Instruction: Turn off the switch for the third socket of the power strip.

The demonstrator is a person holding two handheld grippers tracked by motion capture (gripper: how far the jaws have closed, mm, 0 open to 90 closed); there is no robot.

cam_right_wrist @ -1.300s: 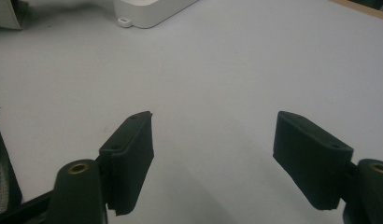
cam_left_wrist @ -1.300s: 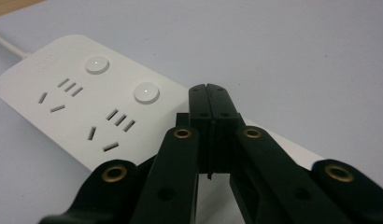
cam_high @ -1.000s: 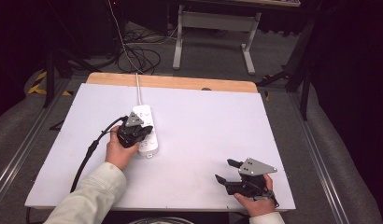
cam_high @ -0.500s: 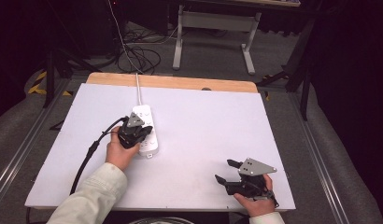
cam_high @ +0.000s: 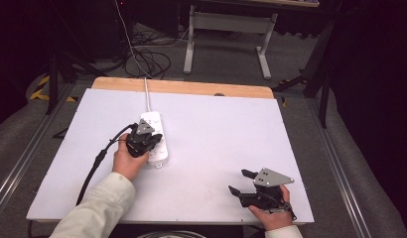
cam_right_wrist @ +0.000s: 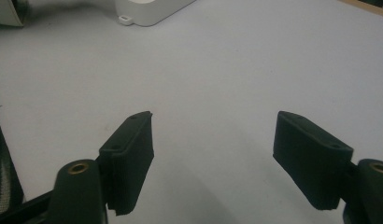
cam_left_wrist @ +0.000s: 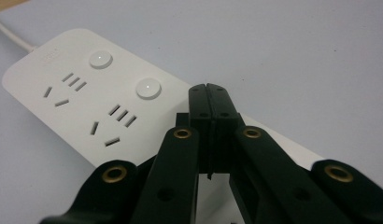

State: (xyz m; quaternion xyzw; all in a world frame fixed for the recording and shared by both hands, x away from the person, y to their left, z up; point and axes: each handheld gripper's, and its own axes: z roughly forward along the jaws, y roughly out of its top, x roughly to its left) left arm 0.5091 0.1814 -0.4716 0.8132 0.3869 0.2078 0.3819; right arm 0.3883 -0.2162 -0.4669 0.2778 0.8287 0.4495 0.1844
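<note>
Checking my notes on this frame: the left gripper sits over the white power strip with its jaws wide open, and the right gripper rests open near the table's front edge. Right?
Not quite. The left gripper has its jaws pressed shut, empty, above the power strip, as the left gripper view shows. The right gripper is indeed open.

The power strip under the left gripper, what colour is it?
The power strip is white, with round white buttons; the left gripper view shows it best.

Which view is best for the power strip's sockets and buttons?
Left gripper view: the power strip is close, its socket slots and two round buttons sharp, with the shut left claw over it. High view shows it small, partly under that claw. Right gripper view catches one end.
</note>
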